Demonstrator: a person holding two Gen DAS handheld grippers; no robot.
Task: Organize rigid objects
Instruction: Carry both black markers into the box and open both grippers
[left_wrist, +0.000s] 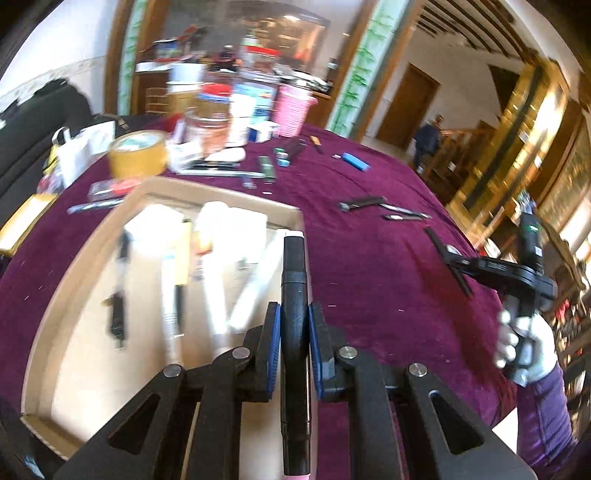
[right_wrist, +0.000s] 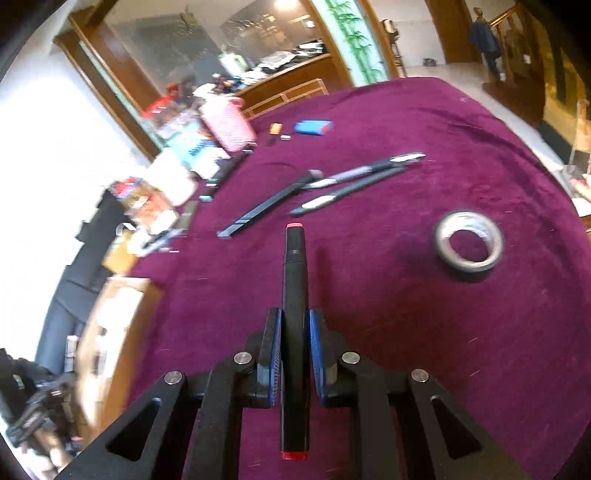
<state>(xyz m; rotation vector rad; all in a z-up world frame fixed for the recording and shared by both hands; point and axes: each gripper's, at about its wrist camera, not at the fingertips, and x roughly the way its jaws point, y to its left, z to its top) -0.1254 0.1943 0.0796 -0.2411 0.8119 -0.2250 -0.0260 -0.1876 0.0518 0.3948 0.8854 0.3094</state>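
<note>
My left gripper (left_wrist: 294, 325) is shut on a black marker with pink ends (left_wrist: 294, 280), held lengthwise over the right edge of a shallow cardboard box (left_wrist: 66, 291). The box holds several pens and white tubes, blurred by motion. My right gripper (right_wrist: 294, 328) is shut on a black marker with red ends (right_wrist: 294, 273), above the purple tablecloth (right_wrist: 424, 332). In the left wrist view the right gripper (left_wrist: 458, 264) appears at the far right, held by a white-gloved hand (left_wrist: 524, 347), with its marker (left_wrist: 448, 262) crosswise in the jaws.
On the cloth lie a grey tape roll (right_wrist: 469, 242), several dark pens and a craft knife (right_wrist: 325, 184), a blue eraser (right_wrist: 314, 127) and a yellow tape roll (left_wrist: 137, 153). A pink basket (left_wrist: 293, 109) and cluttered containers stand at the far edge. A person (left_wrist: 426, 140) stands in the room behind.
</note>
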